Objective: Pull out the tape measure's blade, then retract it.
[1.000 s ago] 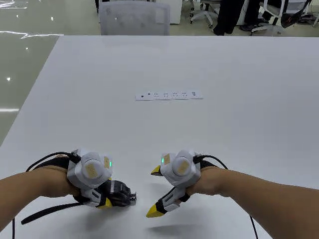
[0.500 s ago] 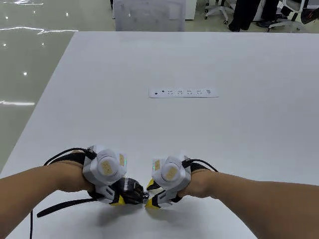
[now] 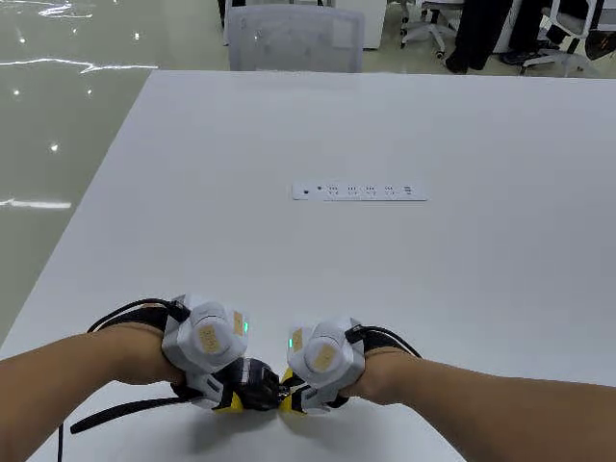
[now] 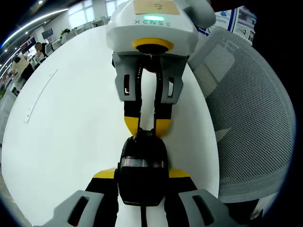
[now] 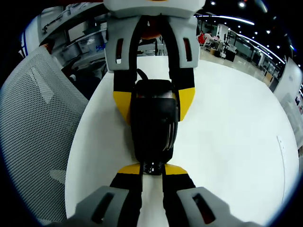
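Note:
A black tape measure (image 3: 258, 381) sits low over the near edge of the white table (image 3: 385, 279). My left gripper (image 3: 239, 395) is shut on its case. In the left gripper view the case (image 4: 142, 170) fills the gap between my yellow fingertips (image 4: 106, 174). My right gripper (image 3: 287, 400) faces it from the right, and its yellow fingertips (image 5: 129, 169) are closed on the small metal hook of the blade (image 5: 151, 167) at the case's mouth. The case (image 5: 154, 118) shows almost no blade drawn out.
A white power strip (image 3: 359, 192) lies flat at the table's middle. A grey mesh chair (image 3: 294, 38) stands at the far end. Another mesh chair (image 4: 246, 118) is close beside the near edge. A black strap (image 3: 115, 412) trails from the left hand.
My right gripper was open and apart from the tape measure; it has moved left to the case and shut on the blade's hook. The left gripper has kept its hold.

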